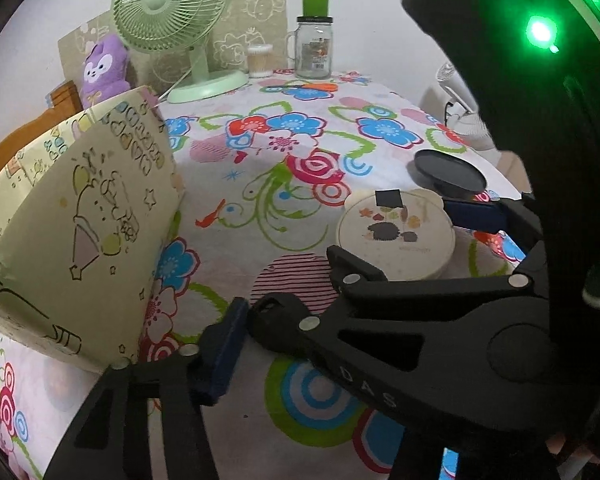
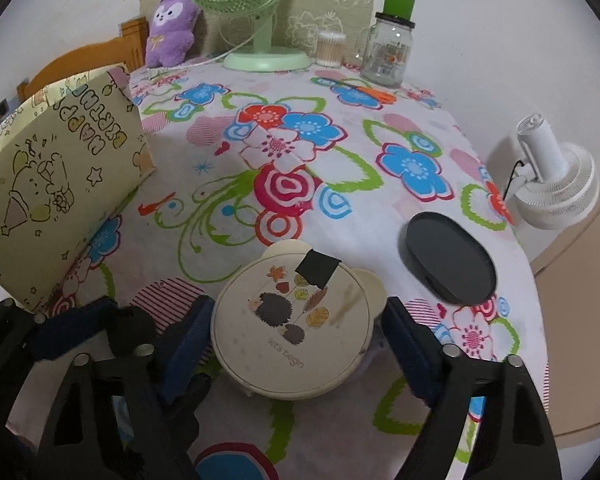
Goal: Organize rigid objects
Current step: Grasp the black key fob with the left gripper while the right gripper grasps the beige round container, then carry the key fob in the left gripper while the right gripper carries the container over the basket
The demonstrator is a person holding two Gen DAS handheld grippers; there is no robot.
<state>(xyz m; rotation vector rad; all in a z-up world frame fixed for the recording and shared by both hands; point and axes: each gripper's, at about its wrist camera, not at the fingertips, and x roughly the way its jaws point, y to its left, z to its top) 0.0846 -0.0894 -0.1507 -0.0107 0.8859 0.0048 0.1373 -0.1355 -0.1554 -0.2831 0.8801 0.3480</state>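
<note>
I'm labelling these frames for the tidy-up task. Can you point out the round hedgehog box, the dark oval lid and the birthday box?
round hedgehog box (image 2: 292, 330): right wrist view, centre of its lid.
dark oval lid (image 2: 450, 258): right wrist view, middle of its flat top.
birthday box (image 1: 88, 216): left wrist view, its printed front face.

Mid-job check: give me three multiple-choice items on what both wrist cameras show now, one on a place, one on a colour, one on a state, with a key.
1. Where is the round hedgehog-print case?
A. between the right hand-held gripper's fingers
B. inside the birthday gift bag
C. behind the green desk fan

2. What colour is the oval tray?
A. white
B. dark grey
C. orange

3. How is the right hand-held gripper?
A. shut empty
B. clamped on the tray
C. open

Key: 1 A, the blue pads flank the case; 2 B, it looks dark against the floral tablecloth; 3 C, gaps show between pads and case.
</note>
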